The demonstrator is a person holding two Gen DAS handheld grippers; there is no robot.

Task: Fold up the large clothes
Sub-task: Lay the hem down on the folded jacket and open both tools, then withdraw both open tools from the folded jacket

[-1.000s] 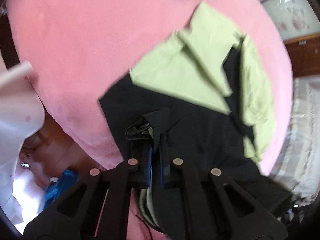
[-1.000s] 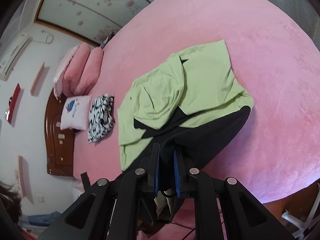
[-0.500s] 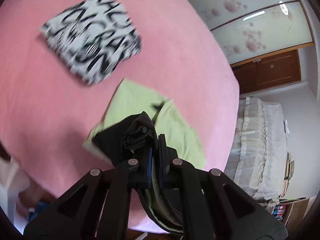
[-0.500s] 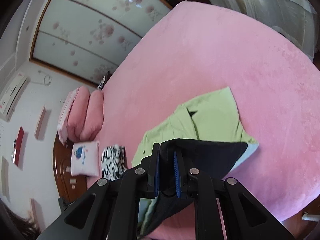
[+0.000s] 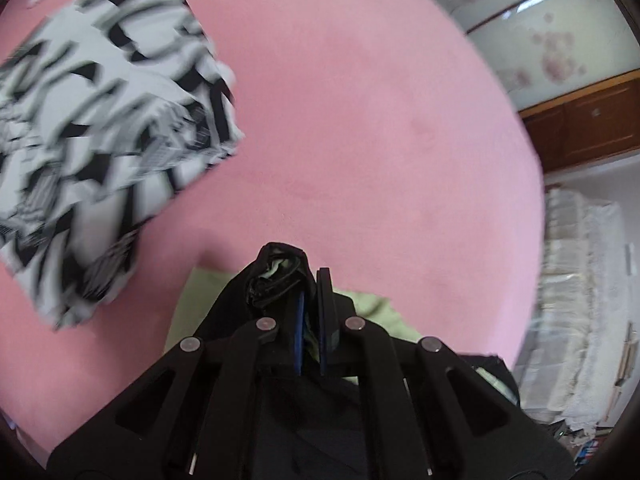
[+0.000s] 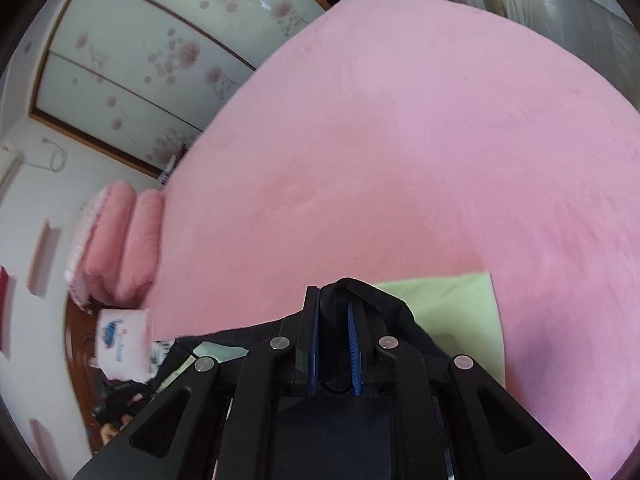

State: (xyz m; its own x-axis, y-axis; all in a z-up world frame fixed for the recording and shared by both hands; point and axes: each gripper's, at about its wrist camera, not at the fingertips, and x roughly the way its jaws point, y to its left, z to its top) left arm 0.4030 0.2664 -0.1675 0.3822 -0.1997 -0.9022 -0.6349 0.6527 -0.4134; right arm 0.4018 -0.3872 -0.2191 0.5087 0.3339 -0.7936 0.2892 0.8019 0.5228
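A black and light-green garment (image 5: 200,300) lies on the pink bed (image 5: 360,140). My left gripper (image 5: 310,304) is shut on a bunched black edge of the garment (image 5: 276,276) and holds it over the green part. My right gripper (image 6: 334,316) is shut on another black edge of the garment (image 6: 380,300), with the green fabric (image 6: 452,312) spread to its right on the bed (image 6: 400,140). Most of the garment is hidden under the grippers.
A folded black-and-white patterned garment (image 5: 100,128) lies on the bed to the left of my left gripper. Pink pillows (image 6: 120,240) and a white cushion (image 6: 124,340) sit at the bed's head. A wardrobe (image 6: 140,60) stands beyond the bed.
Both grippers have carried the black edge forward across the bed over the green part. The patterned garment now looms large in the left wrist view.
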